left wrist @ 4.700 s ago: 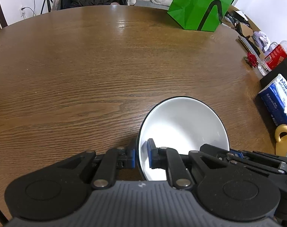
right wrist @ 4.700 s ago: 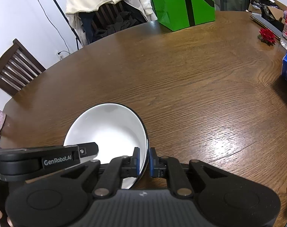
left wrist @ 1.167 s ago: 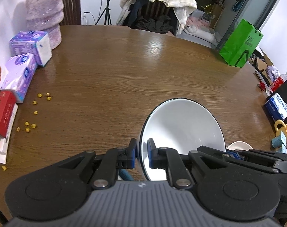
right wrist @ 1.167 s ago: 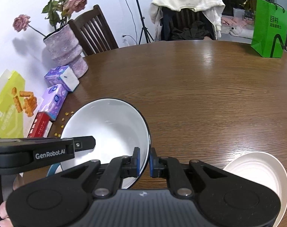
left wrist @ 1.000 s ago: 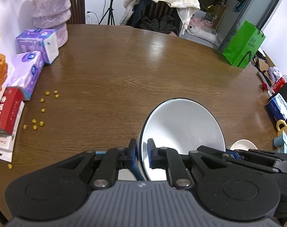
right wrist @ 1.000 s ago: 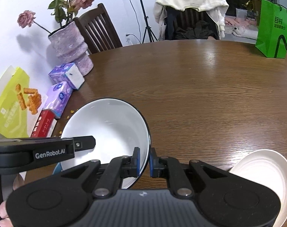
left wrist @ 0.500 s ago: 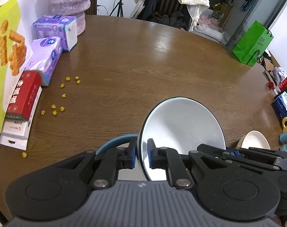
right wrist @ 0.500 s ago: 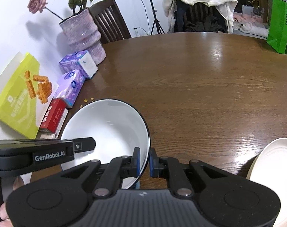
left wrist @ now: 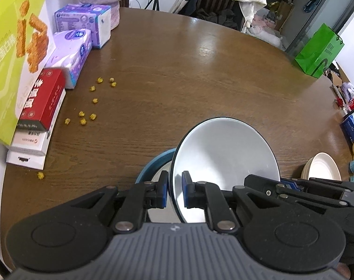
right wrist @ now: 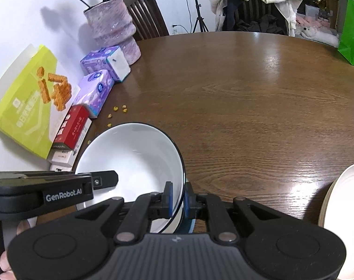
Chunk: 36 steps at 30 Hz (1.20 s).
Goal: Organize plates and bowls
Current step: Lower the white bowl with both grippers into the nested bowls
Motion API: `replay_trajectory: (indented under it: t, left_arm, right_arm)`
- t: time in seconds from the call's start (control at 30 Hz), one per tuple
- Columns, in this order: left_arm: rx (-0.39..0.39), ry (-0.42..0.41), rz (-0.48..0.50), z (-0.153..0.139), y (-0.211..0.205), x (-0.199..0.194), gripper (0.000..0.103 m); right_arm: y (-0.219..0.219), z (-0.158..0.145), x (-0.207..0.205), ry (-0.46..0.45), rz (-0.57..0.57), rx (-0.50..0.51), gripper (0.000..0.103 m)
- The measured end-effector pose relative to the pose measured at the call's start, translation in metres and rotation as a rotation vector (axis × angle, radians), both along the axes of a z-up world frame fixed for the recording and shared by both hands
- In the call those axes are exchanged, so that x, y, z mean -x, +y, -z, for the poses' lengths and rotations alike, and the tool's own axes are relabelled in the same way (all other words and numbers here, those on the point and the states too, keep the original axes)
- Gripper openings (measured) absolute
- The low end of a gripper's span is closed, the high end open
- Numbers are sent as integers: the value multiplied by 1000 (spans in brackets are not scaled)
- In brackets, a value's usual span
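The white bowl point(left wrist: 225, 161) with the dark rim is up off the bench point(left wrist: 188, 81), carried between both tongs and tipped. The left tongs point(left wrist: 174, 192) pinch its near rim, one pad inside and one outside, angled steeply down. The right tongs point(right wrist: 178, 197) are clamped on the opposite rim the same way, also pointing well down. Nothing inside the bowl, it shows bare white in the right wrist view point(right wrist: 130, 161).

Just beneath the bowl sits a blue-rimmed dish point(left wrist: 153, 165) on the bench, its pale inside partly showing behind the left tongs; whether bowl and dish touch, I cannot tell. To the right of the bowl, a stack of cream plates point(left wrist: 322, 165) rests on the bench, well apart from it.

Left of the bowl, yellow crumbs point(left wrist: 83, 114) lie scattered, and beyond them stand a red box point(left wrist: 42, 98), purple tissue packs point(left wrist: 70, 51), and a yellow-green carton point(left wrist: 9, 58).
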<state>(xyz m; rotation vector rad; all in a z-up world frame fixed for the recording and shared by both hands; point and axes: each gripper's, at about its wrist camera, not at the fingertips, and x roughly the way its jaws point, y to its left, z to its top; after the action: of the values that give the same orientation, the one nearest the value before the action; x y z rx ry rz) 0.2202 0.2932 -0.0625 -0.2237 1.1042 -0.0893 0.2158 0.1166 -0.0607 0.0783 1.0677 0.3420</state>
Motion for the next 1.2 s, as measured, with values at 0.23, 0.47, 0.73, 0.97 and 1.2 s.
replay_trajectory:
  t: [0.23,0.47,0.73,0.97,1.2]
  left_arm:
    - [4,23,-7,10,6,4,12]
    - [7,44,-11,19,8,7,12]
    - [11,74,-13,30,11,8,12]
    - [6,86,-1,36,8,5,12]
    - [-9,97,13,39,5,1,12]
  right_arm:
    - [6,6,2,18,-13,13,9]
    - [10,12,2,33,-20,24,9]
    - [17,22,1,56,-38,43,9]
    - [21,28,-2,51,-38,63,9]
    - [19,32,-5,54,-33,68,9]
